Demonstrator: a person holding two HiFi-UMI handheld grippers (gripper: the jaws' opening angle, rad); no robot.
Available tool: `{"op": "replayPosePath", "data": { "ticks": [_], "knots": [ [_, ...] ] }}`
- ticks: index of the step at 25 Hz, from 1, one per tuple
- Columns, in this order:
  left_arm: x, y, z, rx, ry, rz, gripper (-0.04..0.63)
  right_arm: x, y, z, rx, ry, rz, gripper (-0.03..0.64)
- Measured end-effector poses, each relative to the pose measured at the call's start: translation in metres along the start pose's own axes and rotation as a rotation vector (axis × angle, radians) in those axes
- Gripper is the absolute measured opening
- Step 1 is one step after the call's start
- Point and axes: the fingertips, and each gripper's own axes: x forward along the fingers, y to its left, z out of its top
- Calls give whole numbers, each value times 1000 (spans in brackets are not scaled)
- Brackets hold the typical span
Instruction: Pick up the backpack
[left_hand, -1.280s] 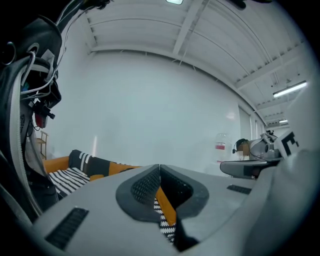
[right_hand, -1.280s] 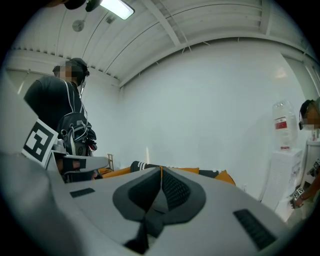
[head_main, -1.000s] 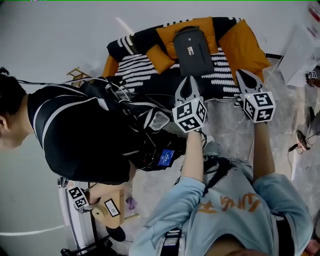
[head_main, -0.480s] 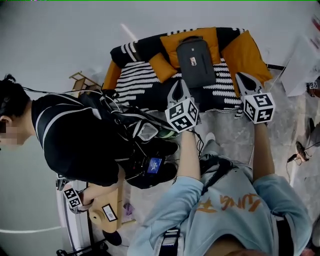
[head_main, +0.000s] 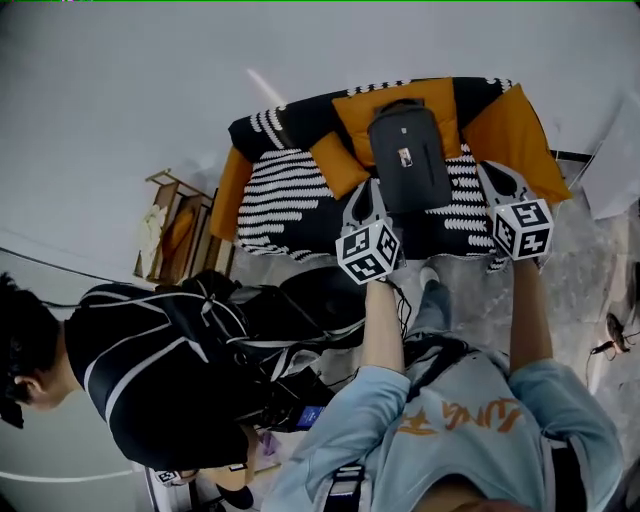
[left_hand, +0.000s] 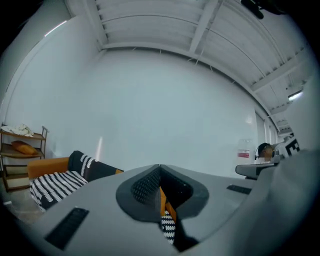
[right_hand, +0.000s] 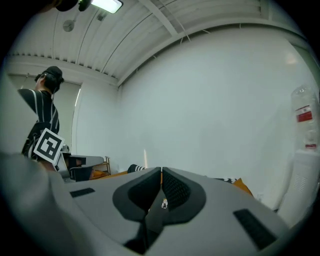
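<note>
Item: dark grey rectangular fabric backpack (head_main: 408, 158), lying flat with its front face up on the seat of a sofa (head_main: 290, 185) draped in black-and-white striped cloth. Its top end rests against the orange back cushion (head_main: 400, 100) and its lower end reaches toward the sofa's front edge, right of the seat's middle. It is untouched, so the task is judged to be at the approach stage. Tools: left gripper (head_main: 368, 190), a grey two-jaw tool with a marker cube, jaws pressed together on nothing, tips over the sofa's front edge just beside the backpack's lower left corner. The right gripper (head_main: 494, 174) is of the same make, likewise closed and empty, over the front edge near the sofa's right end and apart from the backpack. They are carried side by side, one on either flank of the bag, likely so that each can take a side or a strap. Both must spread before any hold. The soft fabric may sag when lifted. Also present: a person in a black top with white stripes (head_main: 150, 380) on the floor off the sofa's left front corner, and a wooden shelf rack (head_main: 175, 235) beside the sofa's left end.
</note>
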Motion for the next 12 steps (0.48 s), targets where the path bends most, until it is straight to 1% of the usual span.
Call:
{"op": "replayPosePath", "data": {
  "ticks": [3,6,9,12],
  "knots": [
    [59,39,-13,15,64,4,23,72,-7,-8,46,12,8,29],
    [114,74,-27,10,135,29,23,140,-16,-31,93,74,35,29],
    [174,90,-43,-9,189,13,23,204,-40,-44,132,125,35,29],
    [219,106,-70,-30,265,6,23,249,-53,-58,141,170,33,29]
  ]
}}
